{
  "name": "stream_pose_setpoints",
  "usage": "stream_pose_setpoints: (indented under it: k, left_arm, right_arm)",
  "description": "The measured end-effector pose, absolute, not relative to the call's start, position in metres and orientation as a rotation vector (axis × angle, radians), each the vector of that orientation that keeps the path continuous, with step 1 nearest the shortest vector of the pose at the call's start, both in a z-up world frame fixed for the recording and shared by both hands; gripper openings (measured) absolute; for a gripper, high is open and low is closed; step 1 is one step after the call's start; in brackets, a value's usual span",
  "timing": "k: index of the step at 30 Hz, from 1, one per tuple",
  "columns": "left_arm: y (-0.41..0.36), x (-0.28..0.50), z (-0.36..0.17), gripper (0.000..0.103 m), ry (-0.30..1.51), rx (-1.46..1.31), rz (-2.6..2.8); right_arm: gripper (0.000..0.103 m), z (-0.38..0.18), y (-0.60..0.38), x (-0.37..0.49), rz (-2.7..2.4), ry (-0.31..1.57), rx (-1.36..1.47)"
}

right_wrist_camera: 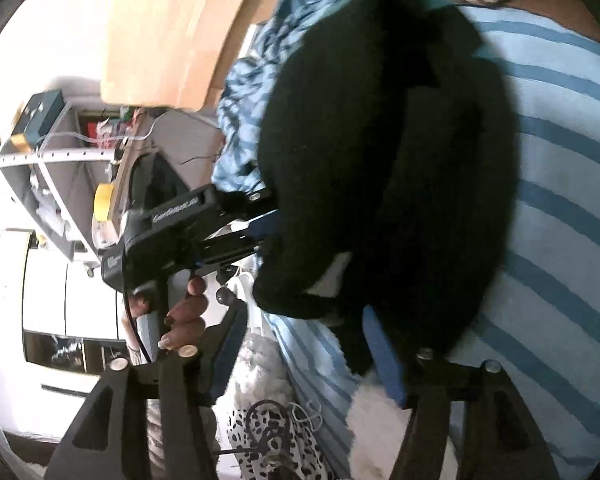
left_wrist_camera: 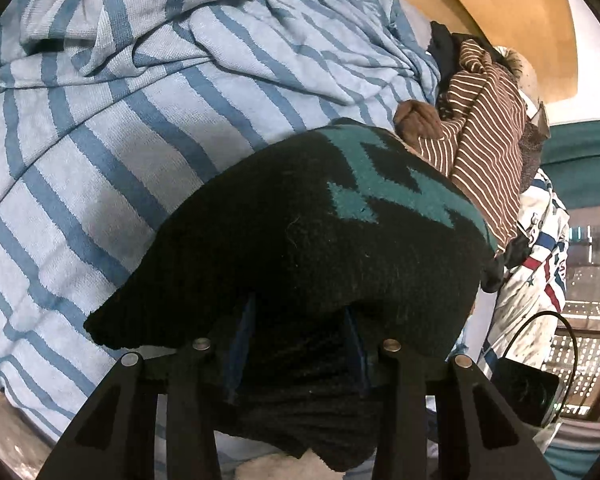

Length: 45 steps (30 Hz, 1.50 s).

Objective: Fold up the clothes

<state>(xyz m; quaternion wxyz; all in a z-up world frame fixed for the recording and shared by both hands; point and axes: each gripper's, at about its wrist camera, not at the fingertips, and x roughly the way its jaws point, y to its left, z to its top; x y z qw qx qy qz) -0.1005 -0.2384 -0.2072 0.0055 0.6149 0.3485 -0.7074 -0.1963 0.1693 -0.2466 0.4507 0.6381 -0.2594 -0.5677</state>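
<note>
Jaws of the left gripper are clamped on a fold of the black knitted garment, whose dark wool bunches between the two fingers and spills over their tips. A teal zigzag pattern runs across the garment's upper part in the left wrist view. Jaws of the right gripper stand well apart; one blue-padded finger lies against the lower edge of the same black garment, but the pads do not press on it from both sides. The garment rests on a blue-and-white striped blanket that covers the bed and lies rumpled at its far side. Beyond the garment, in the left wrist view, sits a heap of other clothes: a brown top with thin white stripes and a white piece with red and blue marks. In the right wrist view the left gripper reaches into the garment from the side, held by the person's hand. A spotted black-and-white shoe lies on the floor below the bed's edge.
</note>
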Motion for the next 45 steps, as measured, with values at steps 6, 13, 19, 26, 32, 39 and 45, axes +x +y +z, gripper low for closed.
stream_pose_setpoints:
  k: [6,13,19,26,32,39,45]
  left_arm:
    - [-0.236,-0.103,-0.208,0.042,1.071,1.918,-2.224]
    - [-0.239,-0.101,-0.208,0.043,1.081,1.904,-2.254]
    - [-0.241,-0.103,-0.21,0.042,1.098,1.932,-2.248]
    - [-0.235,-0.107,-0.207,0.042,1.035,1.954,-2.251]
    - [-0.221,-0.093,-0.175,0.037,0.926,1.954,-2.359]
    - [-0.184,-0.062,-0.146,0.036,0.729,2.019,-2.422]
    - [-0.169,-0.052,-0.199,0.036,0.679,2.037,-2.434]
  right_arm:
    - [0.072,-0.261,0.087,-0.196,-1.432,-0.569,1.701]
    - [0.076,-0.26,0.082,-0.194,-1.491,-0.567,1.709]
    - [0.081,-0.268,0.091,-0.193,-1.418,-0.648,1.695]
    - [0.084,-0.297,0.103,-0.196,-1.325,-0.81,1.711]
    - [0.046,-0.276,0.117,-0.19,-1.296,-0.772,1.605]
    - [0.046,-0.236,0.16,-0.173,-1.26,-0.647,1.587]
    - [0.05,-0.297,0.18,-0.143,-1.283,-0.646,1.753]
